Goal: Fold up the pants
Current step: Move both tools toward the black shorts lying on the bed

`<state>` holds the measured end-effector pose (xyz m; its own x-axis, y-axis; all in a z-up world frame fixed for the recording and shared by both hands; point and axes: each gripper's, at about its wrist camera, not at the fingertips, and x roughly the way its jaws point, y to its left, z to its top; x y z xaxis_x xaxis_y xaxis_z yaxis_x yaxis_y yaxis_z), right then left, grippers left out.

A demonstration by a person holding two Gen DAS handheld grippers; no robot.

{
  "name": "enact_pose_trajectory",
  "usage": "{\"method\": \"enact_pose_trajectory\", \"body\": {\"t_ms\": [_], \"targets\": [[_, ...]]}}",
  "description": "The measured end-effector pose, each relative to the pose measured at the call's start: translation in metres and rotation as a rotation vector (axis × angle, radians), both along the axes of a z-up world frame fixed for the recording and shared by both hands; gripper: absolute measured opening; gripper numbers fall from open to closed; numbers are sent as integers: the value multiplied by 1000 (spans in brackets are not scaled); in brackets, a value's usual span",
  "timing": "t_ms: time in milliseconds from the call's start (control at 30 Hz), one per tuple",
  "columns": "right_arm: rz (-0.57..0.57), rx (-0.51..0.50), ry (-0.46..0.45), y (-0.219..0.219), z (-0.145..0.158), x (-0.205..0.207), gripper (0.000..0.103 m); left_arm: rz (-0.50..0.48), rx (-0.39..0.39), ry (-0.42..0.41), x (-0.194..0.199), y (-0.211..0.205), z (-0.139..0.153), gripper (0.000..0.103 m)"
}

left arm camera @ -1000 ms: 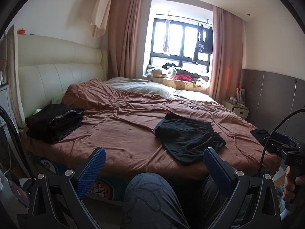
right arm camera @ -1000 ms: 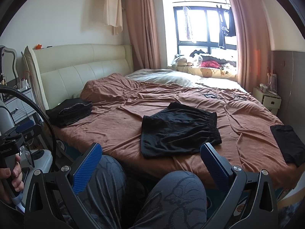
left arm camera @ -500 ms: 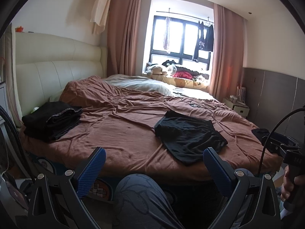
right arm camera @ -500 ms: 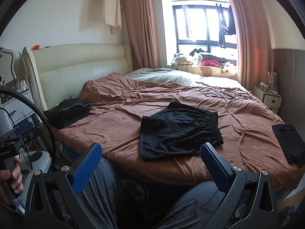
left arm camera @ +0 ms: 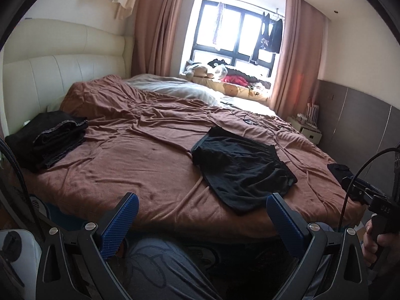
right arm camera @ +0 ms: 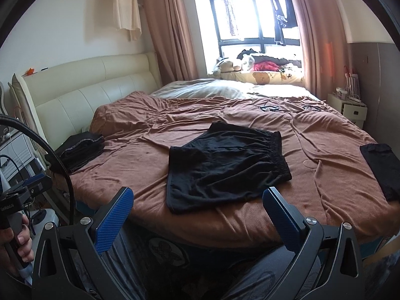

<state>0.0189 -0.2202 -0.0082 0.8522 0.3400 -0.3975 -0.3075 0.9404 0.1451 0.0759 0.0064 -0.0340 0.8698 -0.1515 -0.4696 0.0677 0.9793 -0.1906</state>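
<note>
Lying spread on the brown bedspread point(right arm camera: 140, 165), the black shorts point(right arm camera: 225, 167) sit just right of centre in the right wrist view, close to the bed's near edge. Their elastic waistband point(right arm camera: 278, 147) runs along the right side, gathered and ribbed, while the leg openings point toward the lower left of the frame, the nearest hem corner reaching almost to the edge of the mattress. The long axis therefore runs from the right of the frame down toward the lower left, at a slant to the bed edge. The fabric is thin, matte and softly creased, lying mostly flat in a single spread layer with a slightly lifted fold along the upper left edge.

From the left wrist view the same shorts point(left arm camera: 240, 167) appear right of centre, with the lower corner just above the right blue pad.

Both pairs of tongs stand wide apart and hold nothing: the left tongs point(left arm camera: 200, 222) and the right tongs point(right arm camera: 197, 215) hover low in their frames, over the person's patterned trouser legs point(left arm camera: 160, 270), short of the bed.

A stack of folded dark garments point(left arm camera: 47, 140) rests at the left of the bed near the cream headboard point(left arm camera: 62, 75). Another folded black garment point(right arm camera: 382, 170) lies at the right edge of the bed, well apart from the shorts.
</note>
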Motion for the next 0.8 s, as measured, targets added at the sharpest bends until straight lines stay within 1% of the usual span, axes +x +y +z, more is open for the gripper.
{"method": "enact_pose_trajectory", "body": {"t_ms": [200, 400, 500, 600, 667, 700, 767, 800], "targets": [[-13, -6, 45, 0, -9, 27, 103, -26, -27, 58, 30, -3, -16, 103], [-18, 43, 118, -11, -18, 58, 103, -70, -88, 127, 62, -5, -32, 103], [-19, 54, 149, -15, -22, 73, 103, -90, -118, 159, 78, -9, -41, 99], [-21, 64, 178, -17, -26, 87, 103, -108, -134, 195, 93, -15, -50, 92], [-22, 72, 195, -20, -30, 95, 103, -125, -153, 225, 103, -19, -58, 83], [-23, 77, 205, -21, -31, 99, 103, -132, -165, 242, 109, -21, -62, 80], [-26, 88, 220, -25, -35, 106, 103, -140, -180, 281, 120, -26, -71, 68], [-27, 93, 227, -26, -37, 110, 103, -143, -185, 298, 126, -28, -75, 67]]}}
